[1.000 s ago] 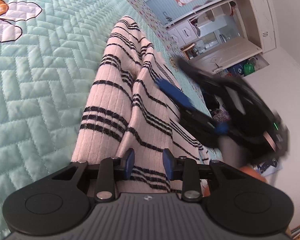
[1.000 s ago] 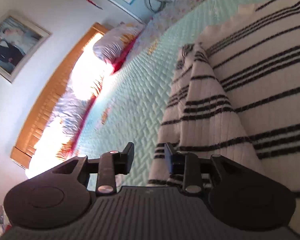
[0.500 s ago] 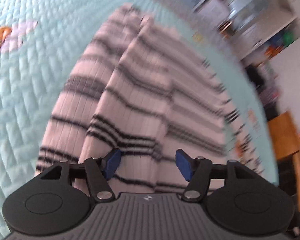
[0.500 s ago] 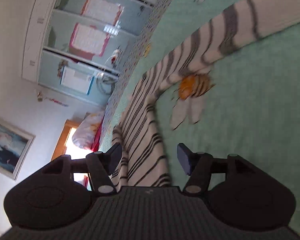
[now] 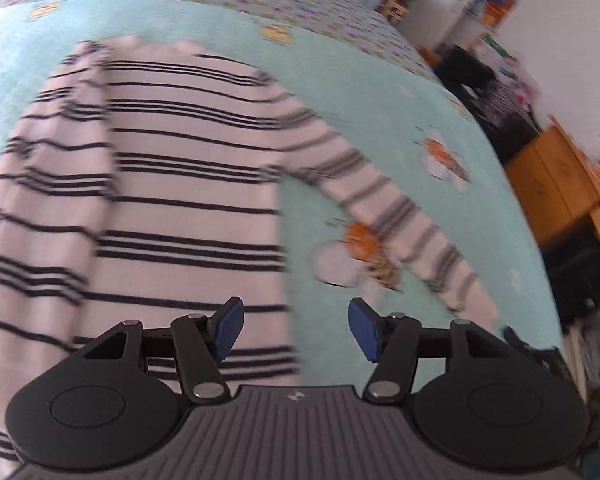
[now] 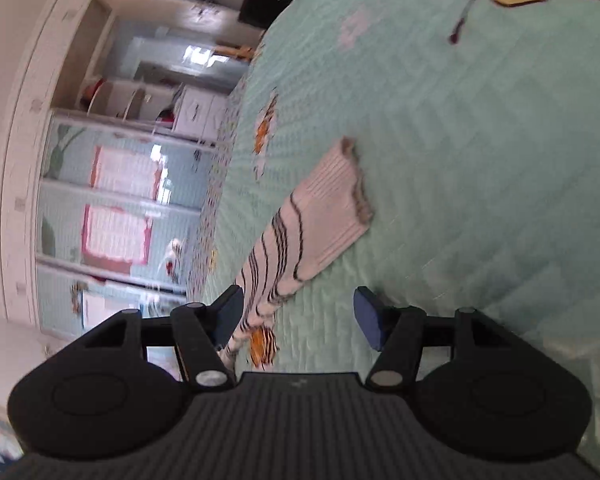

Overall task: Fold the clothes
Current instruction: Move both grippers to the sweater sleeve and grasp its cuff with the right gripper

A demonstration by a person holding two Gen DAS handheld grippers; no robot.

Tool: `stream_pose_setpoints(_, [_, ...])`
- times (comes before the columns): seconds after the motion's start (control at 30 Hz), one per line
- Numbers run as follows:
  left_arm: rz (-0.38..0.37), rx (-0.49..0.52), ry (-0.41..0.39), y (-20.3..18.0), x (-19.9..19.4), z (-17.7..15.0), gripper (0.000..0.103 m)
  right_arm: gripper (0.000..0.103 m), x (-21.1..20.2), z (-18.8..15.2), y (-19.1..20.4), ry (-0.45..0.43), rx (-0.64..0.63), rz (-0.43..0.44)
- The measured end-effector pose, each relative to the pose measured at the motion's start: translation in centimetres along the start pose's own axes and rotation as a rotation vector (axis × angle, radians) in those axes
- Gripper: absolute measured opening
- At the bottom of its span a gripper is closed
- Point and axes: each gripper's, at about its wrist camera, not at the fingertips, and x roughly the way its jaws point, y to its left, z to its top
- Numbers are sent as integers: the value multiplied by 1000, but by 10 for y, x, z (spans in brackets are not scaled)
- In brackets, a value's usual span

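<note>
Striped sweater (image 5: 172, 200) (sleeve (image 6: 320, 220) ahead) lies below both released hand-held grippers (image 5: 294, 328) (image 6: 298, 322)

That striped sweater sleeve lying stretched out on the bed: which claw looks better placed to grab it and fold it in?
Probably the right claw. It is open and the sleeve runs straight ahead of it. The left claw, also open, faces the sweater body's edge, with the sleeve off to its side.
</note>
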Motion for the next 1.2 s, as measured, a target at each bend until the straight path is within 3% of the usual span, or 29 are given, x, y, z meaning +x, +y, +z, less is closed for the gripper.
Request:
stream_pose_setpoints(0.1, [-32, 35, 20, -32, 15, 1, 61, 61, 9, 12, -11, -17, 121, -1])
stream_pose_setpoints(0.2, [-23, 48, 42, -55, 27, 2, 61, 61, 24, 21, -8, -32, 158, -11])
stream_pose_setpoints(0.5, [-10, 111, 75, -110, 54, 20, 62, 57, 48, 18, -1, -158, 33, 31])
stream_pose_setpoints(0.57, [-14, 145, 97, -126, 63, 25, 63, 46, 51, 14, -3, -193, -21, 26])
stream_pose_setpoints(0.63, [-19, 195, 108, -145, 70, 30, 63, 15, 51, 15, -15, -211, -10, 17])
stream_pose_setpoints(0.7, [-20, 243, 115, -163, 76, 34, 64, 4, 52, 19, -23, -211, -4, 18])
stream_pose_setpoints(1.0, [-51, 438, 283, -215, 121, 39, 65, 8, 43, 14, -11, -208, -269, 27])
stream_pose_setpoints(1.07, [-70, 440, 313, -222, 130, 39, 65, 8, 43, 13, -9, -210, -309, 18])
stream_pose_setpoints(1.2, [-52, 568, 346, -246, 142, 24, 65, 8, 45, 8, 0, -203, -413, -16])
